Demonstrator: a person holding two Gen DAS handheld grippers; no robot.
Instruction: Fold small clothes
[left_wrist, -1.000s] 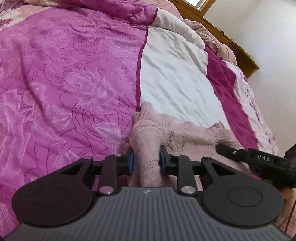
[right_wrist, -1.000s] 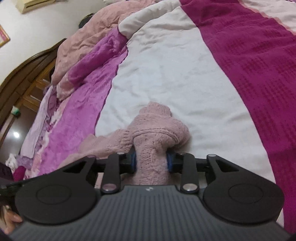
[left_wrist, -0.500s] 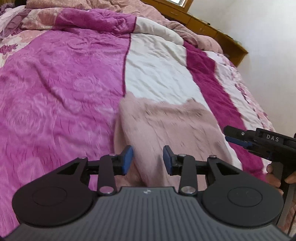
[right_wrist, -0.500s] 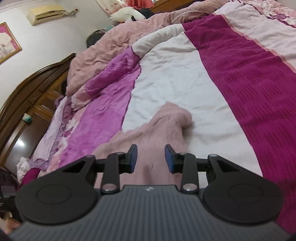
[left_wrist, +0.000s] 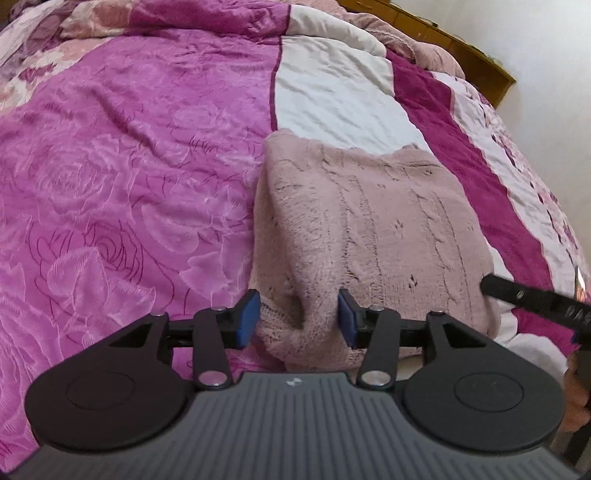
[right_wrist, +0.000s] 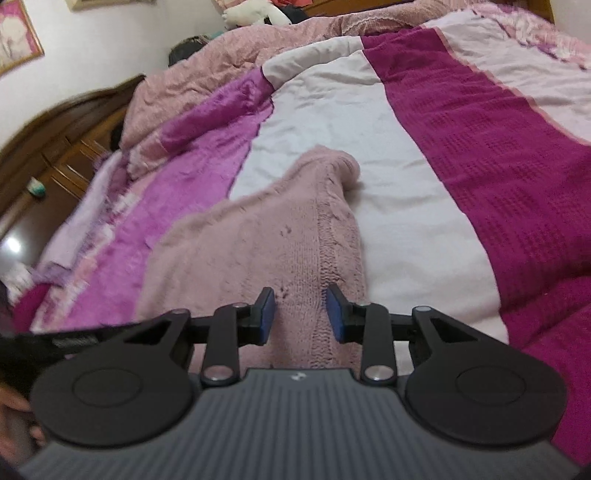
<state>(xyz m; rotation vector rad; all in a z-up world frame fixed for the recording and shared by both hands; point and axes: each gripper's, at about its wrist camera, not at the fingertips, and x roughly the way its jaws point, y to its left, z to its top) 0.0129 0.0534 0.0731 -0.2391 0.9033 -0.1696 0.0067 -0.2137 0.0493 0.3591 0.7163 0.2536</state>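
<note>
A pale pink knitted garment (left_wrist: 369, 221) lies spread flat on the bed; it also shows in the right wrist view (right_wrist: 266, 240). My left gripper (left_wrist: 299, 317) is open, its blue pads either side of the garment's near left edge, not pinching it. My right gripper (right_wrist: 301, 314) is open above the garment's near right edge, holding nothing. The right gripper's black body (left_wrist: 535, 299) shows at the right of the left wrist view.
The bed has a magenta rose-patterned quilt (left_wrist: 129, 184), a white panel (left_wrist: 332, 96) and a dark magenta stripe (right_wrist: 498, 166). A crumpled pink blanket (right_wrist: 229, 66) lies at the far end. A dark wooden dresser (right_wrist: 55, 147) stands to the left.
Both grippers held bunched parts of the garment a second ago. They have opened and let go, and the garment now lies spread flat. Both grippers have drawn back to its near edge.
</note>
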